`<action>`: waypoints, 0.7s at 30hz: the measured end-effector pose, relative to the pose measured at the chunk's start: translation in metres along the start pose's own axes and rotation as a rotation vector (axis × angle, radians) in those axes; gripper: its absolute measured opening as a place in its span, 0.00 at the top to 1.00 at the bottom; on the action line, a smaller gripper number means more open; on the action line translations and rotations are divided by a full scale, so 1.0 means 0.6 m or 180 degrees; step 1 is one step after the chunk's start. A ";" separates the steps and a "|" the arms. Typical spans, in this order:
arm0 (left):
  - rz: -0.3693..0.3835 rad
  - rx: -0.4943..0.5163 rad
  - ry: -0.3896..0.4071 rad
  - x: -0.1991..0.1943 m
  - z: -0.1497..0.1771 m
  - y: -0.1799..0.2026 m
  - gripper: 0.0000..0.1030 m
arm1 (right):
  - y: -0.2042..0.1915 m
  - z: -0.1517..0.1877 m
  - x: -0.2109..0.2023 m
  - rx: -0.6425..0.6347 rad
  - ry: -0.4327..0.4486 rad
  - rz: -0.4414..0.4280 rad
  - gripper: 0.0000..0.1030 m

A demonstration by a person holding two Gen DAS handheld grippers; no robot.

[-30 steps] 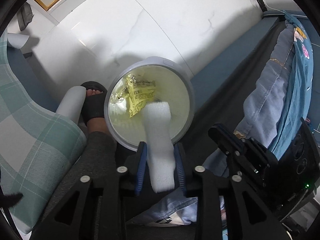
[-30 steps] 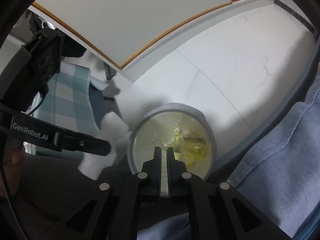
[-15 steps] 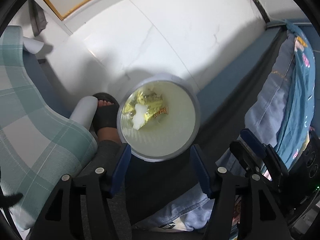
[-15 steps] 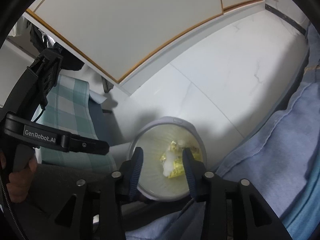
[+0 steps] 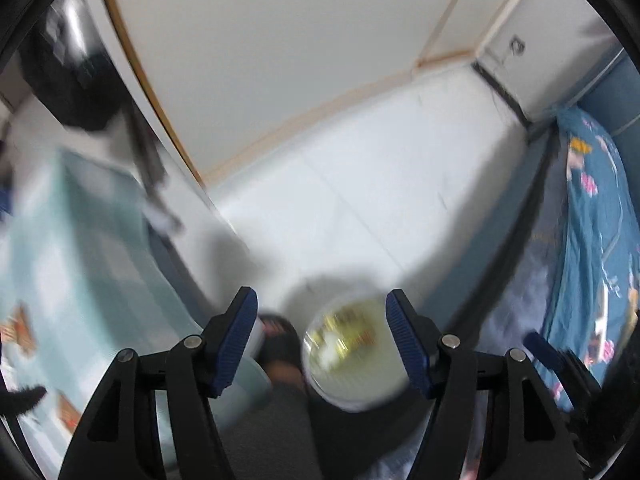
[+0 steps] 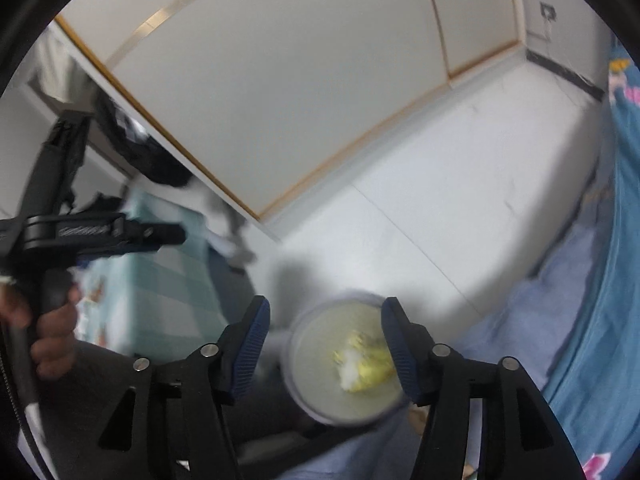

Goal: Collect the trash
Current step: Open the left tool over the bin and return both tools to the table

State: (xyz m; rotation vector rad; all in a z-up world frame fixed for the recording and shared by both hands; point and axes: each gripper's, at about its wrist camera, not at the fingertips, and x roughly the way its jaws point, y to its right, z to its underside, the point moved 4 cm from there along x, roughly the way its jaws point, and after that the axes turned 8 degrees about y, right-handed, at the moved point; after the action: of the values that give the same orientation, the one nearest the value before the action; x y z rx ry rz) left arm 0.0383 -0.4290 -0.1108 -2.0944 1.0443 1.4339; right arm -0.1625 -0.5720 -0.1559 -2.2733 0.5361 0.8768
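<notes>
left tongs (image 5: pixel 322 326): just spread, nothing between | right tongs (image 6: pixel 325 330): just spread, nothing between | bin (image 6: pixel 320 392): lower centre, holds yellow wrappers (image 6: pixel 366 364)

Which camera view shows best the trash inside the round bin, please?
The right wrist view. There the yellow and white trash lies fairly distinct inside the bin, framed by the open right claw. The left wrist view shows the same trash more smeared by blur.
</notes>
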 end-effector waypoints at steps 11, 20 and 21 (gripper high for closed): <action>-0.0325 -0.0737 0.1221 -0.192 -0.024 -0.141 0.18 | -0.145 -0.072 -0.132 -0.0484 0.1225 -0.0393 0.06; -0.1071 -0.1088 0.2085 -0.337 0.056 -0.290 0.09 | -0.339 -0.109 -0.187 -0.1091 0.1781 -0.1012 0.00; -0.1146 -0.1125 0.2195 -0.354 0.066 -0.305 0.08 | -0.363 -0.111 -0.189 -0.1168 0.1801 -0.1069 0.00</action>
State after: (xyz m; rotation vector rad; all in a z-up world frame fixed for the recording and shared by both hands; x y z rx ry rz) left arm 0.1112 -0.2086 0.0518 -2.9578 0.5818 0.7634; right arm -0.0887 -0.4459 0.0526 -2.8496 0.2193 0.1607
